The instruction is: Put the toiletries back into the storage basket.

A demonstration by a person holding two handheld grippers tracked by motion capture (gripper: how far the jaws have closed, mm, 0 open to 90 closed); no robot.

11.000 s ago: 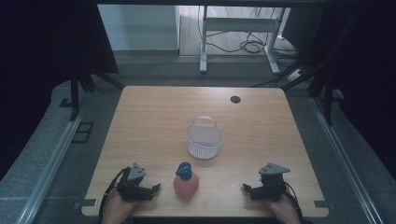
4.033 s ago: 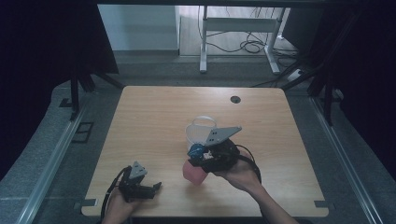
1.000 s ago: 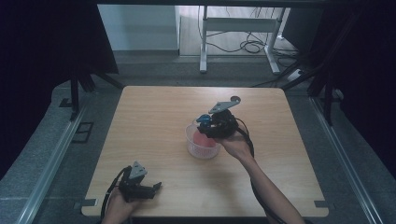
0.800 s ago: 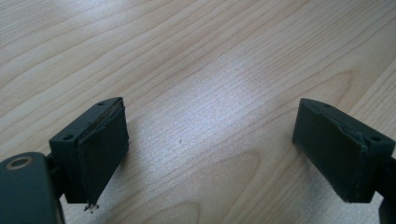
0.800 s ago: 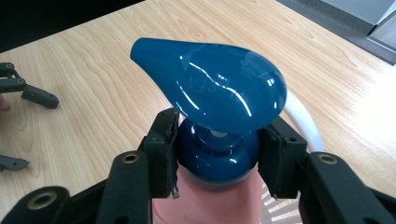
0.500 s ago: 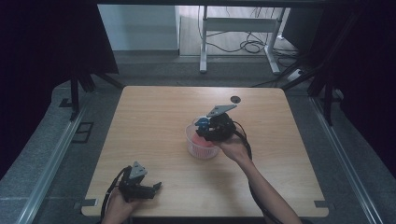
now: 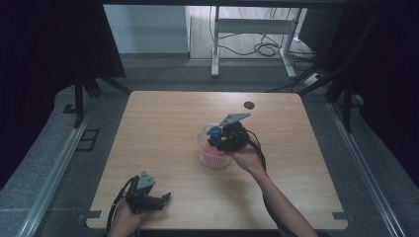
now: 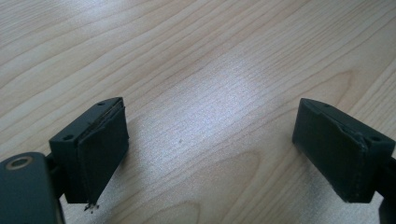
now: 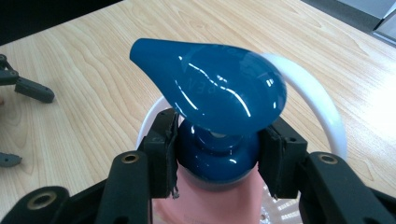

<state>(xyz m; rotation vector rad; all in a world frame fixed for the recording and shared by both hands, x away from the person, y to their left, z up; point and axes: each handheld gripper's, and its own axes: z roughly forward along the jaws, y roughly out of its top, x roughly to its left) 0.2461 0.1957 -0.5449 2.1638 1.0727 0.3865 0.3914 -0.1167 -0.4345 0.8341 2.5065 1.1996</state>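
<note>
The pink pump bottle (image 9: 219, 200) is held by the right tool (image 9: 218, 156), whose pads are pressed on the blue collar just under the blue pump head (image 9: 210, 91). In the high view the bottle (image 7: 213, 149) is seen standing inside the white basket (image 7: 212, 159), the landmark near the middle of the bench (image 7: 163, 123); whether its base rests on the basket floor cannot be told. The basket's white handle (image 9: 308, 100) arches just behind the pump head.

The bottle is judged to be rigid plastic, smooth and rather slippery, with some weight if it is filled. The collar is a sound place to take hold, since the wider head above stops the bottle slipping down through the pads; the pump head itself would give and should be left alone. The basket is judged light and easily pushed or tipped by a sideways pull.

The left tool (image 7: 148, 197) is rested on the bench, well apart from the basket toward the near left corner, with its jaws wide and nothing between them.

The bench is pale wood, smooth and level. Beyond the basket, a dark round grommet (image 7: 249, 104) is set near the far edge; further off, a grey floor, cables and a white frame are seen in a dim room.
</note>
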